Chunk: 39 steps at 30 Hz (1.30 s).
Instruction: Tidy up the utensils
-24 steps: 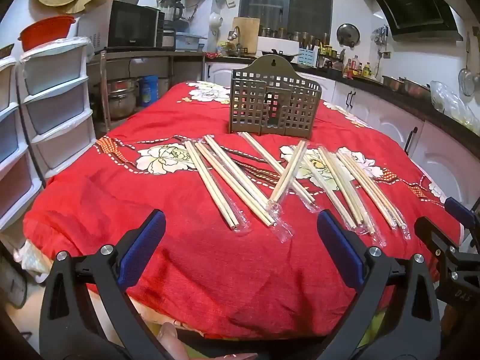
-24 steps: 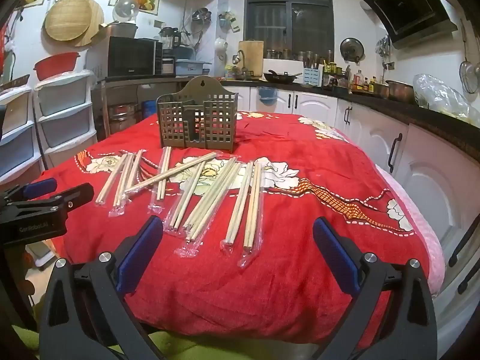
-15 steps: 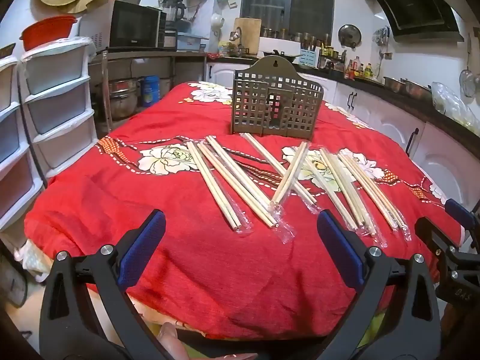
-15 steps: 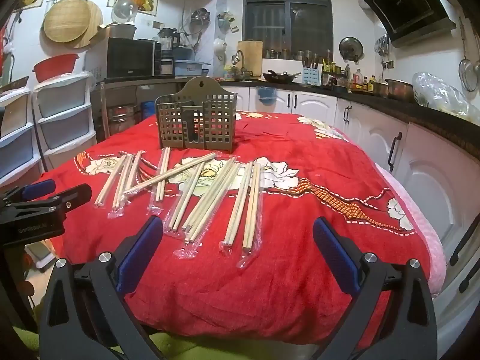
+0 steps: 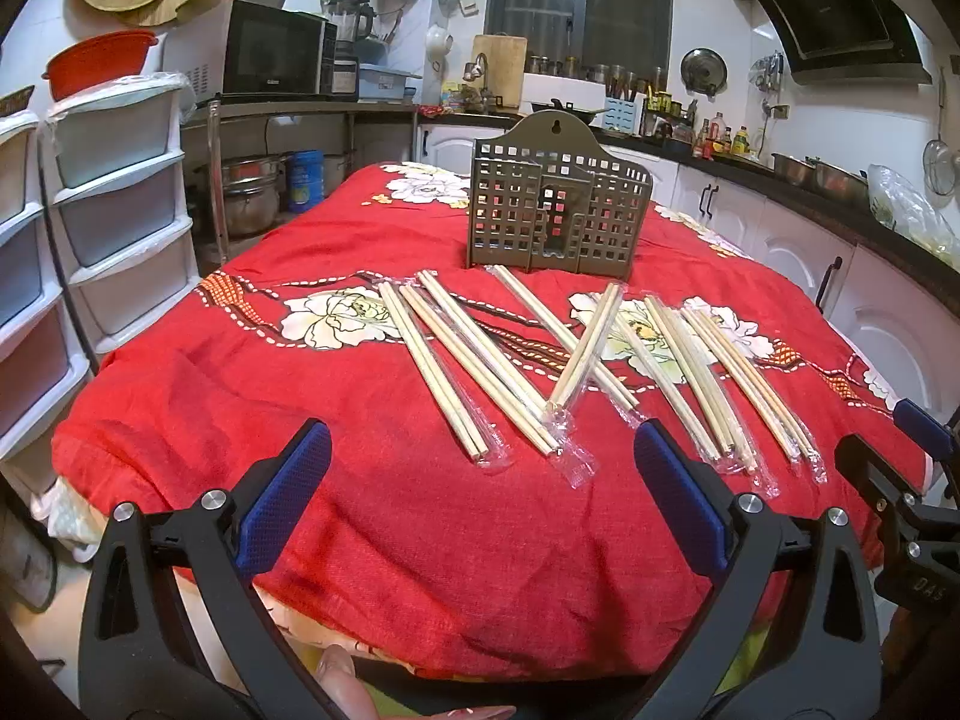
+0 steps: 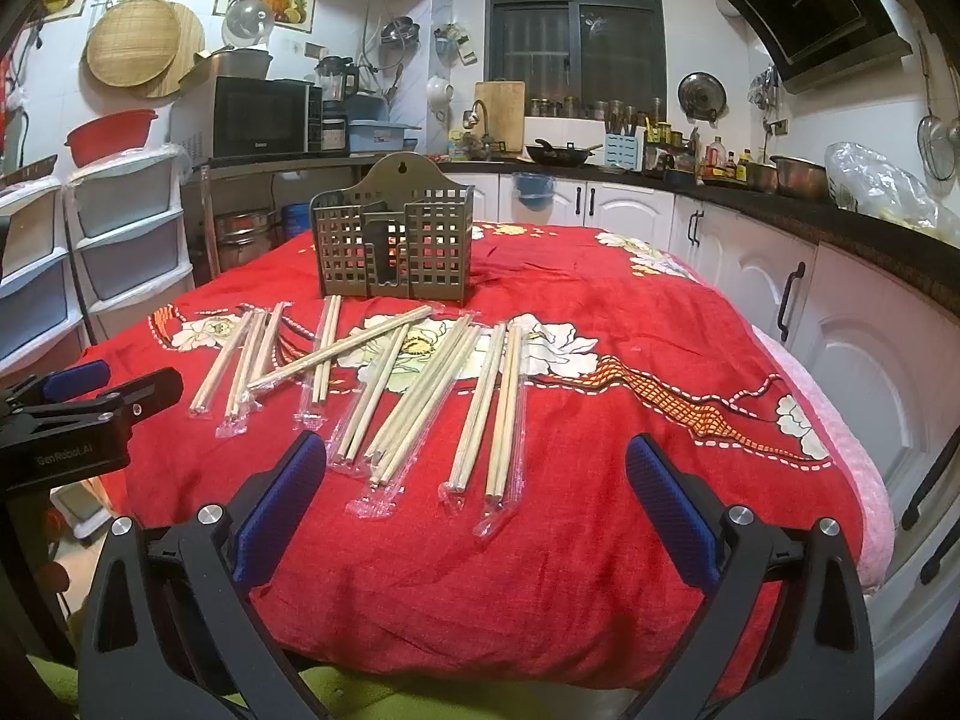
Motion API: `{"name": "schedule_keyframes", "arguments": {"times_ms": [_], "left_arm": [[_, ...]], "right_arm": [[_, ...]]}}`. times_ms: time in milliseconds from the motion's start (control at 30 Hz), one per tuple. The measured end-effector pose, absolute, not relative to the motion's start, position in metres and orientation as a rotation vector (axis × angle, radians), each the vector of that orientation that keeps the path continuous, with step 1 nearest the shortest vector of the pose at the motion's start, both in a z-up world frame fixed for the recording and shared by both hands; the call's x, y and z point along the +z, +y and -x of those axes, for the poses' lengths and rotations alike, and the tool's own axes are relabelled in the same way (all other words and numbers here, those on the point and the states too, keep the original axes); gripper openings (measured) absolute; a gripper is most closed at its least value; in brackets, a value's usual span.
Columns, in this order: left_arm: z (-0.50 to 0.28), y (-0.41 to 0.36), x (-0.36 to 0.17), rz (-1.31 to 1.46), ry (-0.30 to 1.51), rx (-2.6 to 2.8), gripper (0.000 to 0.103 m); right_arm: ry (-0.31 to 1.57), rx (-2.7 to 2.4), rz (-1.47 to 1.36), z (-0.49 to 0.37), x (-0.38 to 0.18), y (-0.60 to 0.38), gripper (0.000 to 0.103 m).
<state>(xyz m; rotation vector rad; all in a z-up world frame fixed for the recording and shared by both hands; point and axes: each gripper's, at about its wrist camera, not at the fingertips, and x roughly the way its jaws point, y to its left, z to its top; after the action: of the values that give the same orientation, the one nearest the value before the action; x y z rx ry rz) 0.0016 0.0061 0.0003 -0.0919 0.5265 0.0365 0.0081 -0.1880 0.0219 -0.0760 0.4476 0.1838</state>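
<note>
Several pairs of wooden chopsticks in clear plastic sleeves (image 5: 480, 360) lie spread across a table with a red flowered cloth (image 5: 240, 372); they also show in the right wrist view (image 6: 420, 396). A grey-brown lattice utensil holder (image 5: 555, 210) stands upright behind them, also seen in the right wrist view (image 6: 393, 237). My left gripper (image 5: 480, 474) is open and empty, held above the table's near edge, short of the chopsticks. My right gripper (image 6: 477, 474) is open and empty, near the front ends of the chopsticks.
White plastic drawer units (image 5: 114, 198) stand left of the table. White kitchen cabinets (image 6: 840, 324) with a dark counter run along the right. A microwave (image 5: 270, 51) sits on a shelf at the back left. The other gripper shows at each view's side (image 6: 72, 414).
Both grippers have crept slightly forward toward the chopsticks. Nothing on the table has moved.
</note>
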Motion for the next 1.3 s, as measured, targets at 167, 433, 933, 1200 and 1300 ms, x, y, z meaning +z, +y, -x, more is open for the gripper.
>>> {"name": "schedule_keyframes", "arguments": {"times_ms": [167,433,933,1200,1300], "left_arm": [[-0.0042,0.006,-0.0029,0.096,0.529,0.042,0.093],[-0.0045,0.0056,-0.0032,0.092,0.529,0.047,0.093],[-0.0074,0.0075,-0.0043,0.098,0.523,0.054,0.093],[-0.0064,0.0082,-0.0034,0.1,0.522,0.054,0.093],[-0.0067,0.0082,-0.0035,0.101,0.521,0.054,0.093]], "right_arm": [[0.452,0.185,0.076,-0.0084,0.0221,-0.1889,0.097],[0.454,0.185,0.072,-0.0084,0.022,-0.189,0.097],[0.455,0.184,0.067,-0.0106,0.0187,-0.1887,0.097],[0.456,0.185,0.065,-0.0079,0.0205,-0.1852,0.097],[0.455,0.185,0.066,-0.0079,0.0204,-0.1851,0.097]]}}
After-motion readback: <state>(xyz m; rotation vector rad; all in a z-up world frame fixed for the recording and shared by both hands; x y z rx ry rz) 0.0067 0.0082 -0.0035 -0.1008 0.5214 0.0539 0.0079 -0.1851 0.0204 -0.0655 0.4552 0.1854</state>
